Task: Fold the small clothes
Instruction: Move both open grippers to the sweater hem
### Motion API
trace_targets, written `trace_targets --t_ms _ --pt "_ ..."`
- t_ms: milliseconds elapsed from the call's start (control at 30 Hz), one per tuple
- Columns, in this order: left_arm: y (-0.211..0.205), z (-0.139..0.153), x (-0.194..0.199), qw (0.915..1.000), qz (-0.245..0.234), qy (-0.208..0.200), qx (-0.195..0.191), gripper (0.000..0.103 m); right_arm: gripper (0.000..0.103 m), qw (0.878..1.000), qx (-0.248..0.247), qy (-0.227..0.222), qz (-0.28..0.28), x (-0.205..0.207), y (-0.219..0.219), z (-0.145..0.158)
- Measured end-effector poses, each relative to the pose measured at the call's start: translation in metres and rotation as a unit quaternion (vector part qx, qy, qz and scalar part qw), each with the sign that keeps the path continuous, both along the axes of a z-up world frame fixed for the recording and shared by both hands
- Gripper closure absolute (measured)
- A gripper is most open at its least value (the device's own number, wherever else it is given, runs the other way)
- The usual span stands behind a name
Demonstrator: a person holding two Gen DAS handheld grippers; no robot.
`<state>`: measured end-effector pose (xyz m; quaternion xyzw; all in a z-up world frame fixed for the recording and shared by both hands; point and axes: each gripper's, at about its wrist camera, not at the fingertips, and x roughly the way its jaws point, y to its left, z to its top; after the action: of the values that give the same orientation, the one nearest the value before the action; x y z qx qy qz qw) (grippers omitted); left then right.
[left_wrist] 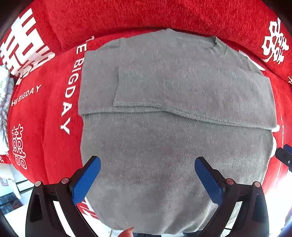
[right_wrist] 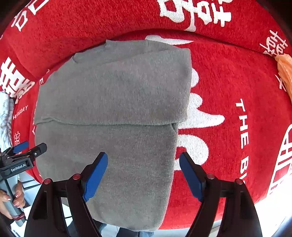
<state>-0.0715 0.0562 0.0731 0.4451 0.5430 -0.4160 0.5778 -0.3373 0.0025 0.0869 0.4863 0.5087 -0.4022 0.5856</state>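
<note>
While both fingers gape empty, grey sweater (left_wrist: pixel 173 109) on red "THE BIGDAY" cover (right_wrist: pixel 228 91), possibly "GenRobot.AI".

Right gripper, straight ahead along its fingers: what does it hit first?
Most likely the grey knit sweater on the red printed cover. The open right gripper points at its right edge, so it may partly meet the cover.

Domestic setting, likely a living room: sofa (left_wrist: pixel 127 16) with seat and backrest under a red cover (right_wrist: pixel 228 76) printed with white wedding characters and "THE BIG DAY".
</note>
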Motion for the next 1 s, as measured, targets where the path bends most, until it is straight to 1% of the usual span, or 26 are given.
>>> trace_targets --t_ms 133,367,567,767,867,933,1000 --pt "0.007 0.000 -0.003 1.0000 0.006 -0.003 0.007 0.000 0.020 1.000 -0.001 0.003 0.016 0.000 0.001 0.000" --pt "0.025 -0.004 -0.004 0.9995 0.025 -0.004 0.017 0.000 0.020 0.999 0.009 -0.006 0.040 0.006 0.003 -0.005" --pt "0.044 -0.008 0.001 0.9988 0.042 0.001 0.026 0.000 0.020 0.998 0.010 0.001 0.066 0.018 0.011 -0.008" --pt "0.063 -0.010 0.012 0.9981 0.051 0.015 0.032 0.000 0.020 0.997 0.007 0.005 0.071 0.030 0.026 -0.007" --pt "0.074 -0.013 0.023 0.9984 0.048 0.016 0.026 0.000 0.020 0.998 0.004 0.004 0.063 0.039 0.040 -0.006" --pt "0.081 -0.014 0.028 0.9987 0.043 0.017 0.023 0.000 0.020 0.999 0.006 -0.010 0.051 0.041 0.049 -0.005" --pt "0.093 -0.015 0.036 0.9989 0.032 0.026 0.021 0.000 0.020 0.999 0.017 -0.036 0.036 0.045 0.062 -0.006"
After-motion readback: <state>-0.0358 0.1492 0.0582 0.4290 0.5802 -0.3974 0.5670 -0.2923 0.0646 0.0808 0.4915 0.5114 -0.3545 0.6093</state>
